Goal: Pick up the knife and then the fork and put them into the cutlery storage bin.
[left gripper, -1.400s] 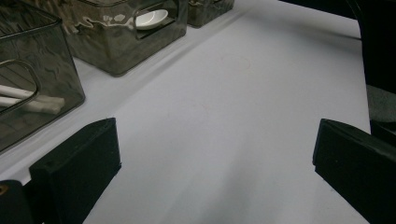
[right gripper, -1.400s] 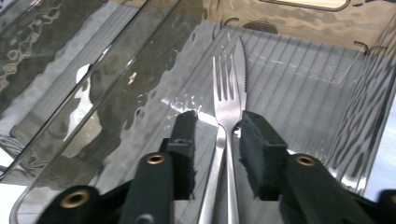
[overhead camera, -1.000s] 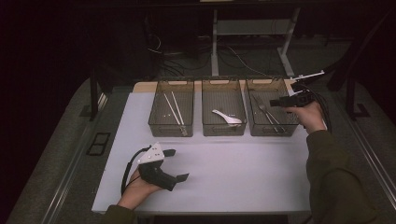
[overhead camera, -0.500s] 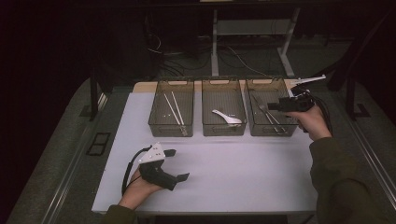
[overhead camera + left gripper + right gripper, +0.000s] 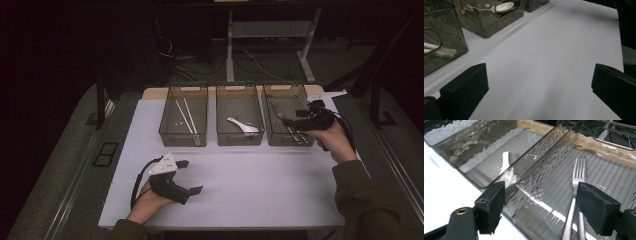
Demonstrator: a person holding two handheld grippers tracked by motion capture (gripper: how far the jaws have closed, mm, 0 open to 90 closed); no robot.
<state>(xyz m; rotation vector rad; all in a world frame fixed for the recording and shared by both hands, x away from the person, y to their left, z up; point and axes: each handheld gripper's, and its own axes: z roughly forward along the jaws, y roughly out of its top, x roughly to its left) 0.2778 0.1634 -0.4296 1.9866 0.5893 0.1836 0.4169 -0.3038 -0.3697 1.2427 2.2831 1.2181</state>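
While the right gripper [image 5: 286,116] hangs over the right bin [image 5: 272,135], its jaws have just been opening and stand spread with nothing between them. A fork [image 5: 577,185] lies flat on the ribbed bin floor just beyond the pads, likely sorted there by type. Next over, the middle bin [image 5: 239,141] holds a spoon [image 5: 243,125]; the left bin [image 5: 182,141] holds chopsticks [image 5: 186,116]. Near the table [image 5: 260,175] front, the left gripper [image 5: 190,176] rests spread and empty, apparently parked clear of the work.
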